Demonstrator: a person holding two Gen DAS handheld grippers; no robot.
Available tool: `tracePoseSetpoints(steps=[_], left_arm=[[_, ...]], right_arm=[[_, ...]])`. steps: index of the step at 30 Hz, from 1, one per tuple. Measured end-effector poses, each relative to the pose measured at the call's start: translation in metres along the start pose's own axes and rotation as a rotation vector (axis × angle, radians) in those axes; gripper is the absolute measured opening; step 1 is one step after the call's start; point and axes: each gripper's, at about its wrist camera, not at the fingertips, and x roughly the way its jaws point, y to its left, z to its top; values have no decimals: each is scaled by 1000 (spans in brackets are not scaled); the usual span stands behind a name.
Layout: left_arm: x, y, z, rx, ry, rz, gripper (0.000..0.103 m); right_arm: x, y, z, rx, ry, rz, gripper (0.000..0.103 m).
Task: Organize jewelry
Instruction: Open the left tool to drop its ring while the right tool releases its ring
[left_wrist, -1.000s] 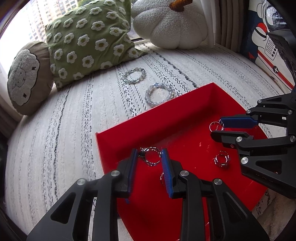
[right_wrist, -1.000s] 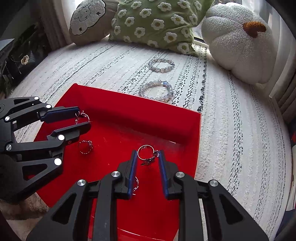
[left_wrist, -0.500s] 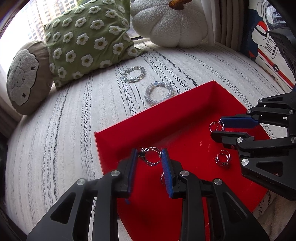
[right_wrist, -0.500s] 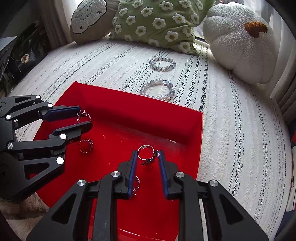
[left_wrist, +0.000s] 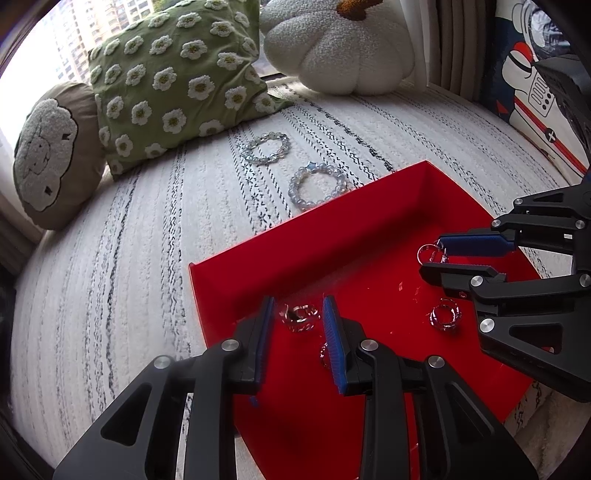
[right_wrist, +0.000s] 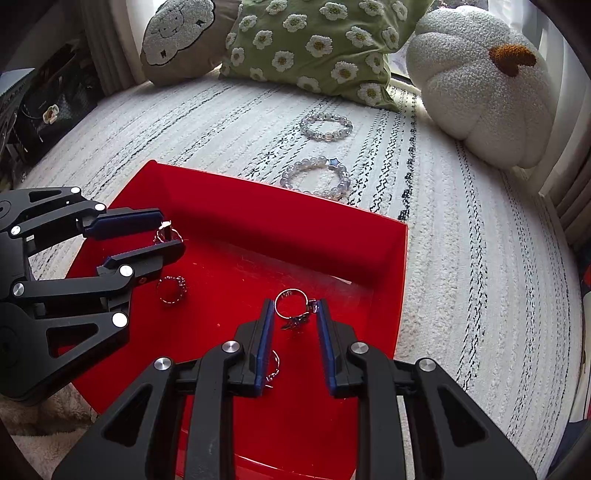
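Jaws of left gripper (left_wrist: 298, 317) and right gripper (right_wrist: 294, 316) each clamp silver ring over red tray (right_wrist: 400, 266), poised for drop; bead bracelets (right_wrist: 317, 179) await beyond far wall.

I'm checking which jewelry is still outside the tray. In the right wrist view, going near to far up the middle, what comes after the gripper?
Ring between the right gripper's jaws → red tray's far wall → star-charm bead bracelet → second bead bracelet → green flowered pillow.

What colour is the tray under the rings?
Bright red tray; the right wrist view shows it best.
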Motion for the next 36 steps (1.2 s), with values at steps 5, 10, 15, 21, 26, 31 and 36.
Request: tracePoseSetpoints(steps=[5, 10, 15, 21, 26, 31, 36], left_arm=[[0, 1, 0, -3, 2, -1, 26], [-2, 1, 0, -4, -2, -1, 26], [-2, 1, 1, -7, -2, -3, 26], [-3, 1, 1, -9, -4, -6, 26], [-3, 1, 1, -12, -4, -8, 26], [-4, 1, 1, -10, -5, -11, 26], [-4, 2, 1, -11, -6, -13, 26]], right_arm=[[0, 1, -1, -6, 3, 1, 23], [1, 1, -1, -6, 4, 0, 23], [1, 1, 0, -9, 8, 1, 23], [2, 2, 0, -17, 14, 1, 23], [2, 4, -1, -28, 15, -10, 23], [2, 5, -1, -32, 17, -15, 23], [0, 5, 0, -33, 8, -15, 23]])
